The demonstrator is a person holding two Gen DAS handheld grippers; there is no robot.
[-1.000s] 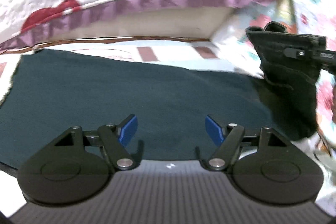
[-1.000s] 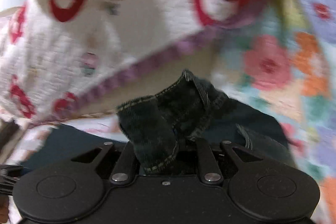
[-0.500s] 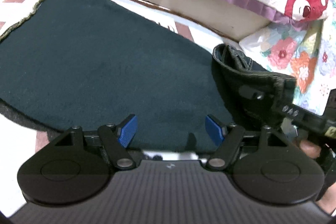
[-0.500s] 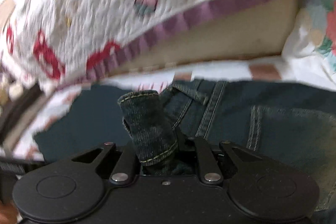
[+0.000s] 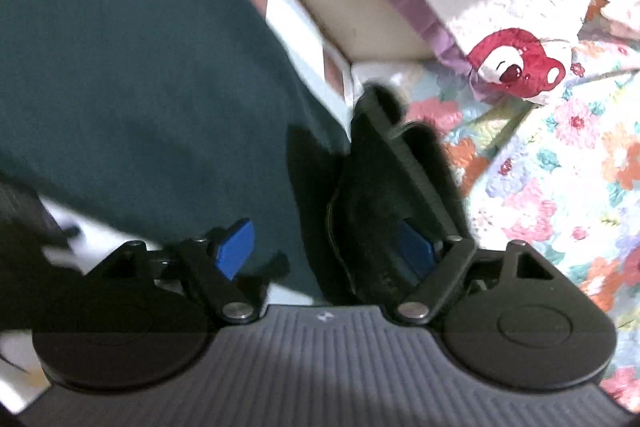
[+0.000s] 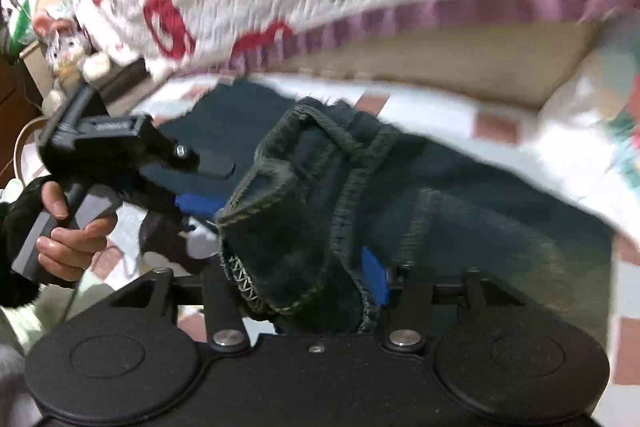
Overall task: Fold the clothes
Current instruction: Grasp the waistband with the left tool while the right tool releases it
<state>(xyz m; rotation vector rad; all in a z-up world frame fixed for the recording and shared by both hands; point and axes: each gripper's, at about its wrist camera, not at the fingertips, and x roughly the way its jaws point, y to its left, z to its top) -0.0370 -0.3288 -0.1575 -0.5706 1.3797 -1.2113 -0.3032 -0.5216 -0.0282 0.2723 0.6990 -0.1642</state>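
Your right hand-held gripper (image 6: 296, 291) has just been opening — its jaws stand apart with the bunched waistband of the dark jeans (image 6: 296, 227) lying loosely between them. In the right wrist view the jeans run from lower centre toward the right, across the bed (image 6: 460, 99). Your left hand-held gripper (image 5: 324, 247), jaws apart and just widened, sits at centre-left — nearer that bunch, with dark cloth in its gap.

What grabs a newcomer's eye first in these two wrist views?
The bunched dark denim waistband, standing up between the right hand-held gripper, whose jaws have just been opening. Next, the left hand-held gripper reaching in from the left, held by a hand. Behind, the white quilt with red bear prints hangs over the bed.
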